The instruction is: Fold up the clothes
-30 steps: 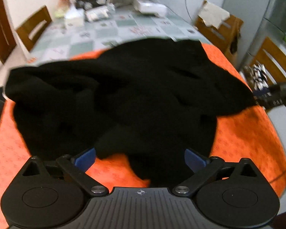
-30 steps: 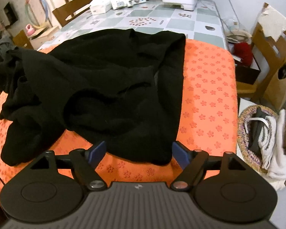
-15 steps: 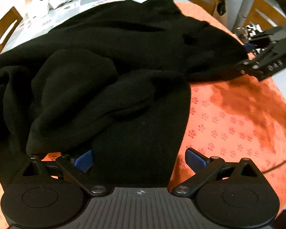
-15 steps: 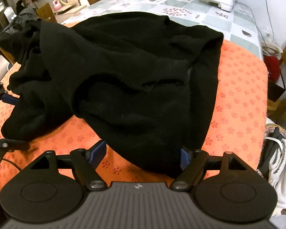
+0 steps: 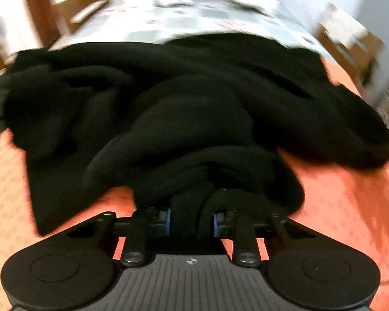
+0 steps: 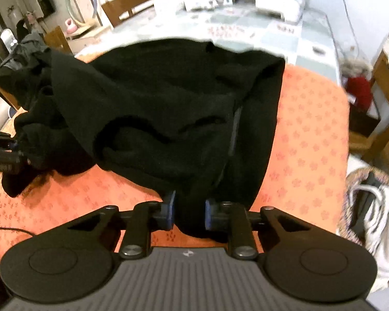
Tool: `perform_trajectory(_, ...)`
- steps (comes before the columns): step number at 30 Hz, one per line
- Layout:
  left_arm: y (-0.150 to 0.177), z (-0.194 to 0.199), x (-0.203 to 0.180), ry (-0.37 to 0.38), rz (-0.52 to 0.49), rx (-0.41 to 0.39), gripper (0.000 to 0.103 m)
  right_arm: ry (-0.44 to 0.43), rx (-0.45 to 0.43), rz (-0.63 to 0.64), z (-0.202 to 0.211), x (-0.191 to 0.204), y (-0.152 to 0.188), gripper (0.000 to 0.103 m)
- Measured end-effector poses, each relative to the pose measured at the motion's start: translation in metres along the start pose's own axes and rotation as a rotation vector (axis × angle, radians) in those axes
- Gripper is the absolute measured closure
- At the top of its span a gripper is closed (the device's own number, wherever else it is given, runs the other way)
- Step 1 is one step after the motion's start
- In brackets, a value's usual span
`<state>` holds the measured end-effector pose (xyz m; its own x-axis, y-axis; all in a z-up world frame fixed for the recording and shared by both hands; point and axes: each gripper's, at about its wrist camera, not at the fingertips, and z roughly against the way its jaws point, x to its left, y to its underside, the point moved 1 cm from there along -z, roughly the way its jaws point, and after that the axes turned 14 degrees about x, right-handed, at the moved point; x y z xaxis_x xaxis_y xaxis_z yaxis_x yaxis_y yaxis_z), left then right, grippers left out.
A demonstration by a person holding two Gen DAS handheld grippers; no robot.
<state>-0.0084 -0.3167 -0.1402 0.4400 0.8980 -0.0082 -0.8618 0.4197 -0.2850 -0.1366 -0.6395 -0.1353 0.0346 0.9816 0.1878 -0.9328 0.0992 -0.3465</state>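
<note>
**Both grippers close on the black garment**

A second ago both pairs of jaws stood wide over the cloth; now each has drawn in around a bunch of it, and the left gripper has dropped closer to the table.

At the right edge of the right wrist view, a woven basket (image 6: 350, 181) sits beside the table and holds pale and dark folded cloth, too blurred to identify.

The black garment (image 6: 168, 108) lies crumpled on the orange floral mat (image 6: 311, 134) that covers the near end of the table. The left gripper (image 5: 192, 220) is closing, its blue pads squeezing a gathered, ribbed fold of the garment at the near edge. The right gripper (image 6: 188, 213) is also closing, its pads pinching the hem near the garment's near right corner.

In the right wrist view the garment runs lengthwise from the near edge toward the far checked tablecloth (image 6: 285, 39), with its right side lying fairly straight and its left side bunched toward the table's left edge, where the left gripper shows.
</note>
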Motion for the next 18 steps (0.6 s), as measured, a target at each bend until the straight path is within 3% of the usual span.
perform_trajectory(3, -0.003, 0.019, 0.030, -0.058, 0.068, -0.044, 0.076, 0.010, -0.050, 0.003, 0.022, 0.009, -0.005, 0.083)
perform_trajectory(6, -0.005, 0.049, 0.060, -0.163, 0.115, -0.115, 0.077, 0.015, -0.109, -0.013, 0.047, 0.018, -0.011, 0.086)
perform_trajectory(7, -0.007, 0.062, 0.075, -0.204, 0.143, -0.146, 0.077, 0.014, -0.129, -0.019, 0.056, 0.020, -0.013, 0.096)
perform_trajectory(12, -0.024, 0.113, 0.164, -0.361, 0.332, -0.265, 0.077, 0.022, -0.206, -0.067, 0.090, 0.027, -0.026, 0.095)
perform_trajectory(15, -0.034, 0.124, 0.206, -0.381, 0.360, -0.237, 0.077, 0.035, -0.221, -0.093, 0.097, 0.029, -0.032, 0.095)
perform_trajectory(18, -0.036, 0.114, 0.220, -0.372, 0.356, -0.177, 0.074, 0.071, -0.260, -0.136, 0.105, 0.030, -0.033, 0.095)
